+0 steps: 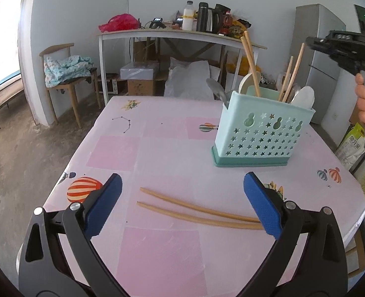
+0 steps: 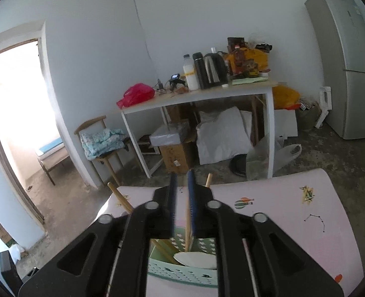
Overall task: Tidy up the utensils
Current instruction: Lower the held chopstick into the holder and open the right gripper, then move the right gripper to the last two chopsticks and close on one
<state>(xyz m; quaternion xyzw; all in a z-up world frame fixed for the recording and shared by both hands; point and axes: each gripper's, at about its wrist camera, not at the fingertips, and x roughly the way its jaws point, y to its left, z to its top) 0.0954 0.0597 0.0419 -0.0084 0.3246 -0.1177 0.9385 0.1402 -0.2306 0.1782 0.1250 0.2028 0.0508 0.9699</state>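
Two wooden chopsticks [image 1: 197, 211] lie side by side on the pink tablecloth [image 1: 157, 148]. My left gripper [image 1: 182, 205] is open just above them, its blue pads wide on either side. A mint utensil holder [image 1: 259, 133] stands at the table's right and holds chopsticks, a metal spoon and white spoons. My right gripper [image 2: 182, 203] hovers above the holder [image 2: 182, 269], nearly shut, with a gap between the pads. A chopstick [image 2: 188, 225] standing in the holder runs up along one pad. The right gripper also shows in the left wrist view [image 1: 340, 49], held in a hand.
A white side table [image 1: 182, 36] with bottles, a kettle and a red bag stands behind. A wooden chair [image 1: 66, 74] with folded cloth is at the left. Boxes and bags sit under the side table. A grey fridge [image 2: 348, 61] stands at the right.
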